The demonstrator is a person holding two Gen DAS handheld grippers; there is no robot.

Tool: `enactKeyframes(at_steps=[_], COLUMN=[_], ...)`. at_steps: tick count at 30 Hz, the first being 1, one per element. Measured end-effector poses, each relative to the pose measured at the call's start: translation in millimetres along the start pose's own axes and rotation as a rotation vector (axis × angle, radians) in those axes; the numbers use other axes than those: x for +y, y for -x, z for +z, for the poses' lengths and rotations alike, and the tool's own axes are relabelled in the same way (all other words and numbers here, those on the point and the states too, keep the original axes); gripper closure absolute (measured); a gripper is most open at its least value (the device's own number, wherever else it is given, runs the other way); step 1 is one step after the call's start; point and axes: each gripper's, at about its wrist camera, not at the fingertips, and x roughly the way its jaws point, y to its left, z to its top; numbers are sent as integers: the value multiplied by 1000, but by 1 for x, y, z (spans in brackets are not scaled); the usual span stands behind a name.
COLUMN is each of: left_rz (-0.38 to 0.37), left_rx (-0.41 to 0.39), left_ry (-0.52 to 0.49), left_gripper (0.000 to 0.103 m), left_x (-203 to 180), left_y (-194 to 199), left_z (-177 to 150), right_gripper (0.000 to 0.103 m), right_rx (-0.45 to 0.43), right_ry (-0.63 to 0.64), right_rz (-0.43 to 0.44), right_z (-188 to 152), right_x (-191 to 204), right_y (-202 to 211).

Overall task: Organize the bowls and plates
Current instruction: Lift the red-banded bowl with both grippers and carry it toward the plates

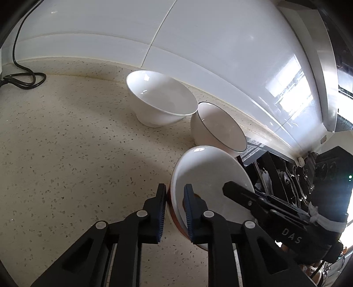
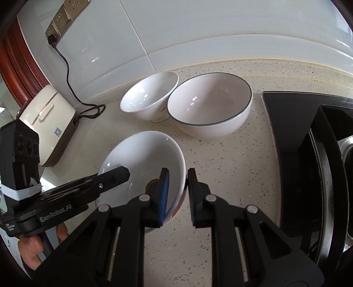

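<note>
Bowls (image 2: 209,106) on speckled counter (image 2: 231,176), tiled wall (image 2: 198,28).

We count three bowls on the speckled counter (image 2: 231,176): one plain white flared bowl (image 2: 150,97), one wider white bowl with a dark rim line (image 2: 209,103), and one white bowl with a reddish-brown outside (image 2: 141,159). We count two grippers, the left gripper (image 1: 174,212) and the right gripper (image 2: 177,194), each with two fingers, four fingers in all. We count one cream-coloured appliance (image 2: 48,123), one black cable (image 2: 68,72) and one wall socket strip (image 2: 64,17). We count one black hob (image 2: 286,132) at the right. One hand (image 2: 35,249) shows at the lower left of the right wrist view.
</note>
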Motion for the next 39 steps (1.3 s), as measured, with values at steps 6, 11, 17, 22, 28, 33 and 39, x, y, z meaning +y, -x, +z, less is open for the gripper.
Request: enactKeyframes(at_steps=[6,11,17,22,28,33,39], left_rz=[30,45,51,66,89,119,158], left_rx=[13,15,8,-13,-35,-52,-79], left_ry=[13,42,75,81,96,105,140], left_gripper=[93,96,97,97,96,96,95], left_x=[0,6,17,23,38,53,80], left_y=[2,9,24,44,67,90,117], left_z=[0,-2,-9,-16,-21,-25,-31], right_gripper=[84,84,84,84,84,84,84], right_rx=[-11,-23,-28,-20,1,13,46], right_ry=[3,16,50,85,107,128,154], right_rz=[6,23,42,44,62,75,115], right_z=[0,0,-1,-3,-10,-14,-20], right_x=[0,6,23,44,71,95,129], right_y=[4,12,17,20,18,15,0])
